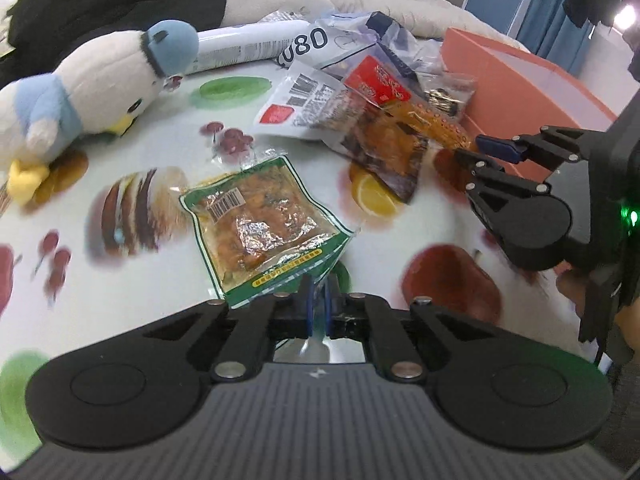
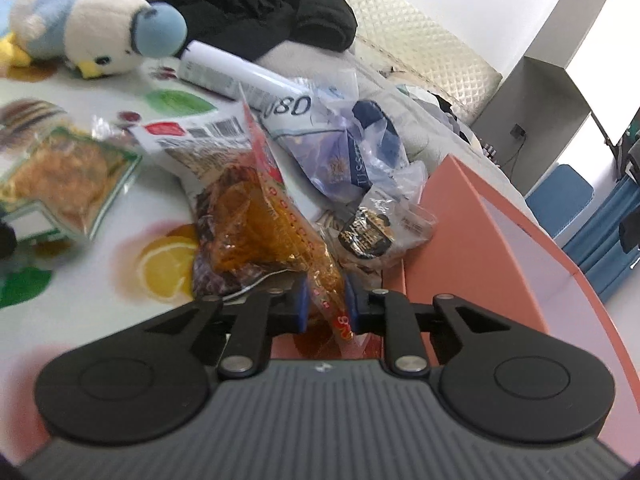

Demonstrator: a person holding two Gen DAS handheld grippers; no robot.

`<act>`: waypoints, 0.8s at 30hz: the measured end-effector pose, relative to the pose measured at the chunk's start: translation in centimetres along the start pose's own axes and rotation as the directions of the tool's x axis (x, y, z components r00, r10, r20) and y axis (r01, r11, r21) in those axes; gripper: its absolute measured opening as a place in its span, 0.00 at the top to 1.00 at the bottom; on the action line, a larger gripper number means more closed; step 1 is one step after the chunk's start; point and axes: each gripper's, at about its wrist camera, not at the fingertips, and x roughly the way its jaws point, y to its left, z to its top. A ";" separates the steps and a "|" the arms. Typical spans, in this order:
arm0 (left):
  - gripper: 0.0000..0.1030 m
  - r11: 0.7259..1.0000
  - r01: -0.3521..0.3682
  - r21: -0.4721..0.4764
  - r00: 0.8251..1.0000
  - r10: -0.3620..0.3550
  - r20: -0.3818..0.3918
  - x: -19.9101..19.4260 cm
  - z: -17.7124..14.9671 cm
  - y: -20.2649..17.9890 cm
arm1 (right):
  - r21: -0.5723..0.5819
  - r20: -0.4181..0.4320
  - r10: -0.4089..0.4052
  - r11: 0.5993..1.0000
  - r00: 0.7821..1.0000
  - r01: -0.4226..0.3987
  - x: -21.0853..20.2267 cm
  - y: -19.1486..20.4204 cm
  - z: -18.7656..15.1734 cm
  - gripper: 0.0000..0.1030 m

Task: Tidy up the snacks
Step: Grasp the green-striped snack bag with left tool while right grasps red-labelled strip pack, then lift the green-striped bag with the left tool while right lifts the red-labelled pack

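My left gripper (image 1: 318, 312) sits at the bottom of the left wrist view, shut on one corner of a green-edged snack packet (image 1: 260, 224) that lies on the fruit-print tablecloth (image 1: 152, 140). Off to the right, my right gripper (image 1: 470, 148) is shut on the end of an orange snack packet (image 1: 432, 124) with a red header. In the right wrist view that orange packet (image 2: 260, 216) stands on edge between the blue pads of the right gripper (image 2: 325, 308). A brown packet with a white barcode label (image 2: 208, 140) lies under it.
A pink box (image 2: 500, 240) stands open just right of the pile. Clear plastic bags (image 2: 352, 148), a small black-and-gold packet (image 2: 364, 232), a white tube (image 2: 240, 76) and a blue-and-white plush bird (image 1: 80, 92) crowd the table. Black clothing (image 2: 248, 4) lies behind.
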 end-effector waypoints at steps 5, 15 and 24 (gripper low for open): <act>0.94 0.999 0.017 -0.044 1.000 -0.016 0.013 -3.2 -2.7 -0.8 | 0.007 0.005 0.035 0.999 0.999 -0.035 -3.2 -0.3 -0.8 0.80; 0.94 0.997 0.053 -0.060 0.998 -0.051 0.024 -7.1 -7.1 -3.1 | -0.031 0.017 0.092 0.995 0.996 -0.092 -10.1 0.4 -4.2 0.80; 0.94 0.995 0.052 -0.084 0.998 -0.050 0.023 -9.7 -9.8 -4.5 | -0.027 -0.013 0.182 0.983 0.983 -0.182 -14.9 -0.5 -6.5 0.80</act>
